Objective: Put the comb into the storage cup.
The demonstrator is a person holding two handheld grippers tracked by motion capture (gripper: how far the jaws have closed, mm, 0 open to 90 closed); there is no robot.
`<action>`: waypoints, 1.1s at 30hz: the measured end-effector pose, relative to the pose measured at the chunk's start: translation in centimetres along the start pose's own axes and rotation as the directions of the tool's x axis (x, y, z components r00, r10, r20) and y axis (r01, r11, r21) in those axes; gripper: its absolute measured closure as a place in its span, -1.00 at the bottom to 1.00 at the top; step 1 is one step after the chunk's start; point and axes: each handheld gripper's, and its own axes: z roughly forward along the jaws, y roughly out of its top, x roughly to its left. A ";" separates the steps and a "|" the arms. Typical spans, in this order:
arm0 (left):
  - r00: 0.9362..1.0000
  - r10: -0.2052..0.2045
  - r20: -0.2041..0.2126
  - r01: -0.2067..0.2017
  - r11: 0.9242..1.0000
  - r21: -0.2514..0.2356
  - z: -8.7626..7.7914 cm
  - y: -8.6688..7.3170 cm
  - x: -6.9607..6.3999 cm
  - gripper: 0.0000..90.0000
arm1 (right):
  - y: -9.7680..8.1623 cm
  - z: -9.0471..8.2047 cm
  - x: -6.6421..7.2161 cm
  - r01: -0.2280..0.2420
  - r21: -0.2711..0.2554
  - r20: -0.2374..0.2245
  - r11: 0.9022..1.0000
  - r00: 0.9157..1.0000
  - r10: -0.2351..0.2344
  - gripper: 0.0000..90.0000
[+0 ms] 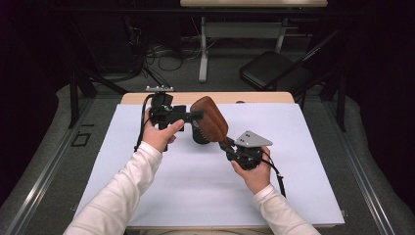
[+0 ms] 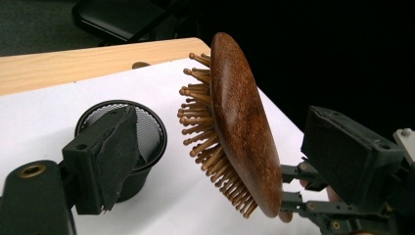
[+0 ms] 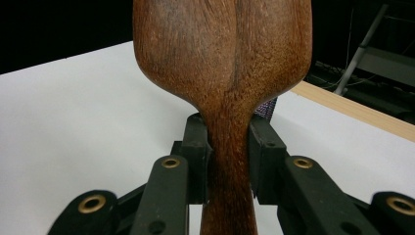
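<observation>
The wooden hairbrush is held above the middle of the white surface, its handle clamped by the right tongs. The left tongs are spread open around its head, unpressed, near a black mesh cup.

Your right claw clamps the handle of the hairbrush, which stands raised above the counter, its bristles facing your left. Your left claw sits left of the brush head, touching it or just beside it. The mesh cup stands on the counter below, behind the brush. A chair stands beyond the counter's far right corner.
</observation>
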 end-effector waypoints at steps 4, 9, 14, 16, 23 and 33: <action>1.000 -0.005 -0.008 0.005 1.000 0.008 0.5 0.1 0.1 -0.69 | 0.0 -0.1 0.0 -0.004 0.000 -0.001 1.000 1.000 0.004 0.61; 1.000 -0.007 -0.007 0.007 1.000 0.009 0.8 0.2 0.1 -0.69 | 0.1 -0.1 0.0 -0.005 -0.005 -0.001 1.000 1.000 0.005 0.61; 1.000 -0.015 -0.005 0.015 1.000 0.020 1.3 0.2 0.3 -0.69 | 0.1 -0.1 0.0 -0.005 -0.007 -0.001 1.000 1.000 0.005 0.61; 1.000 -0.016 -0.002 0.016 1.000 0.021 1.4 0.2 0.3 -0.69 | 0.1 -0.1 0.0 -0.005 -0.009 -0.001 1.000 1.000 0.005 0.61; 1.000 -0.018 0.010 0.018 0.999 0.037 1.9 0.2 0.3 -0.69 | 0.2 -0.2 0.0 -0.004 -0.015 -0.003 1.000 1.000 0.004 0.61; 0.999 -0.035 0.030 0.034 0.998 0.044 2.6 0.2 0.2 -0.70 | 0.2 -0.3 0.1 -0.009 -0.022 -0.007 1.000 1.000 0.008 0.61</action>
